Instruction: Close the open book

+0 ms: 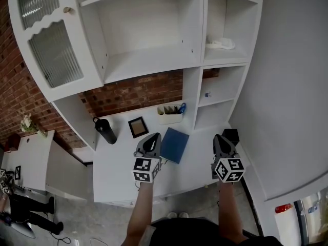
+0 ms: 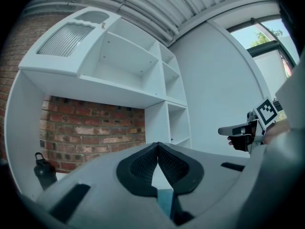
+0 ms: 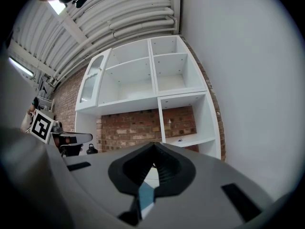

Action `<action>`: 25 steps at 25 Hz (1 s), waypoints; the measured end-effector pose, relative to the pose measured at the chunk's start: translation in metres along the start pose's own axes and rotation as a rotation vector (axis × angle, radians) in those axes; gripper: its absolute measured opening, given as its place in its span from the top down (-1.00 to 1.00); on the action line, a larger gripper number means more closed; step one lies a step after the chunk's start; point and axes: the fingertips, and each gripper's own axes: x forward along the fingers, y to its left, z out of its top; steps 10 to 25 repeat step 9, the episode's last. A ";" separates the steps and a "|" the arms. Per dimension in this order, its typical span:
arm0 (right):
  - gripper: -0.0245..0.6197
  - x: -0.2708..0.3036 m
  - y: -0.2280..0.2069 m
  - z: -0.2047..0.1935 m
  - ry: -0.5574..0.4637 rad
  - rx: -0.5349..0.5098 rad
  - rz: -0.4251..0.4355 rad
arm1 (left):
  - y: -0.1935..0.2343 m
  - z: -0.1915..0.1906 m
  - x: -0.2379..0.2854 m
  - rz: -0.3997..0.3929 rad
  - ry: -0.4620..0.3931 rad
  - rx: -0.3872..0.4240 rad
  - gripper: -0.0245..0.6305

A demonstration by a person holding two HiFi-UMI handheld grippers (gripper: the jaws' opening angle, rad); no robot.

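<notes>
The book (image 1: 174, 144) is showing a plain deep-blue cover against the white desk (image 1: 118, 168), which is also carrying a black bottle (image 1: 105, 130), a dark picture frame (image 1: 138, 127) with a tan centre, and a cream holder (image 1: 170, 118) with blue-handled scissors (image 1: 182, 108). The shelf unit (image 1: 154, 35) is standing all in white, its door (image 1: 54, 53) is carrying ribbed grey glass, and a wall (image 1: 138, 92) of red-brown brick with pale mortar is showing behind it. The left gripper (image 1: 151, 140) and the right gripper (image 1: 221, 140) are showing grey bodies, black at the jaws, each wearing black-and-white square markers.
</notes>
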 end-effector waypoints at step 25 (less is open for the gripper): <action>0.93 0.002 0.002 -0.002 0.005 0.003 0.008 | 0.002 -0.004 0.000 0.008 0.012 -0.005 0.90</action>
